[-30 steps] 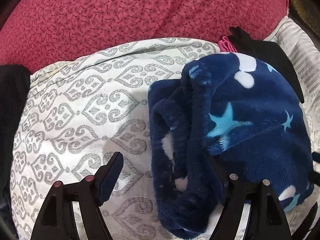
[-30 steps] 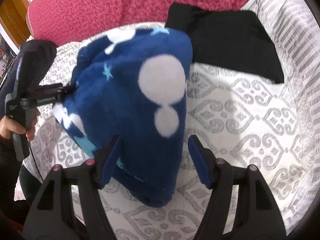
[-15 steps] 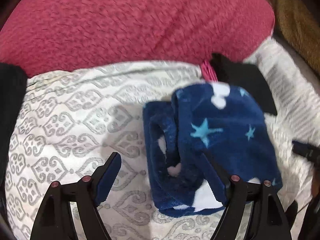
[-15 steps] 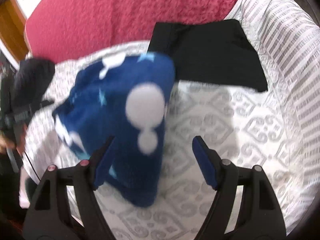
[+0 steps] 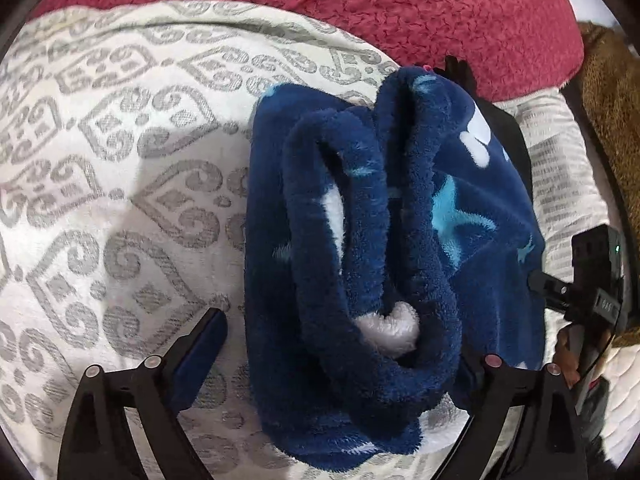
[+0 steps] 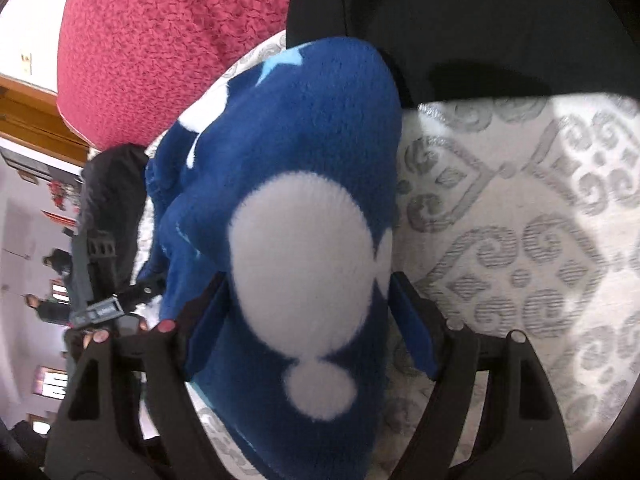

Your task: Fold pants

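pants (image 5: 372, 248): 1, folded bundle on bed cover (image 5: 120, 168) | left tool (image 5: 340, 344): opening, pants between, right finger hidden | right tool (image 6: 308, 312): straddling pants, contact unclear | black garment (image 6: 460, 20): 1, cropped

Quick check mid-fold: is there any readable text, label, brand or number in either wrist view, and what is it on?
No text can be read in either view.
Right gripper, seen in the left wrist view: small pale characters on its black body, too small to read.
Left gripper, seen in the right wrist view: a grey label with print, too blurred to read.
Pants: only white dots and blue stars, no lettering or tag showing.
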### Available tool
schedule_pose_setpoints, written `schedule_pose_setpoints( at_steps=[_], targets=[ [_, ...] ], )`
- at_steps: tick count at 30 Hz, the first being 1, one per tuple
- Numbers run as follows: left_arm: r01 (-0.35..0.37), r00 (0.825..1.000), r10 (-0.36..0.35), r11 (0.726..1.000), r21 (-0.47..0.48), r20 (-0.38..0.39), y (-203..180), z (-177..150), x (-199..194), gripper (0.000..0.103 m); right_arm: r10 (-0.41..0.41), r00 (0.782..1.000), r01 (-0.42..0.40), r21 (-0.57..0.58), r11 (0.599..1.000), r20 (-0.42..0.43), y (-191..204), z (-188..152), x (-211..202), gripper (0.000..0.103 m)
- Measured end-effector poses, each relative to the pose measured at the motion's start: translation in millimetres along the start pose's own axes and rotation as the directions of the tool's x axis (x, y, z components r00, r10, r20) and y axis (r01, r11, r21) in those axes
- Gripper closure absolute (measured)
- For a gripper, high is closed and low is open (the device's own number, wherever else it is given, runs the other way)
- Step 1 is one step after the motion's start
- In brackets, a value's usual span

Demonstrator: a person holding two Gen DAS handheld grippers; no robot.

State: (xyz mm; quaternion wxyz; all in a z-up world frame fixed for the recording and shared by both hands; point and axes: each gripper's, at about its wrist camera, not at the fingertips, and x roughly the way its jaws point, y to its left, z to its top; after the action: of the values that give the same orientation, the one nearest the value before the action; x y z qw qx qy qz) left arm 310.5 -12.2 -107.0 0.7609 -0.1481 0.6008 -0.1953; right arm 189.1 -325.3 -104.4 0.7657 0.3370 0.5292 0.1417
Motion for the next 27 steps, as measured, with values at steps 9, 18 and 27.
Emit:
schedule_pose_setpoints(
  at_steps=[9, 18, 27],
  targets=[
    [-0.010, 1.000, 0.010, 1.000, 0.001, -0.009, -5, 7, 5, 0.000, -0.053, 0.997, 0.052, -0.011, 0.999, -0.053, -1, -3, 10, 0.020],
    [0.093, 0.995, -0.093, 0.995, 0.025, -0.025, -7, 12, 15, 0.000, -0.077, 0.995, 0.074, -0.036, 0.997, -0.068, 4, -3, 13, 0.020],
    [0.124, 0.992, -0.124, 0.992, 0.023, -0.016, -4, 18, 18, 0.000, -0.061, 0.995, 0.059, -0.023, 0.998, -0.081, 2, 4, 24, 0.006]
  ],
)
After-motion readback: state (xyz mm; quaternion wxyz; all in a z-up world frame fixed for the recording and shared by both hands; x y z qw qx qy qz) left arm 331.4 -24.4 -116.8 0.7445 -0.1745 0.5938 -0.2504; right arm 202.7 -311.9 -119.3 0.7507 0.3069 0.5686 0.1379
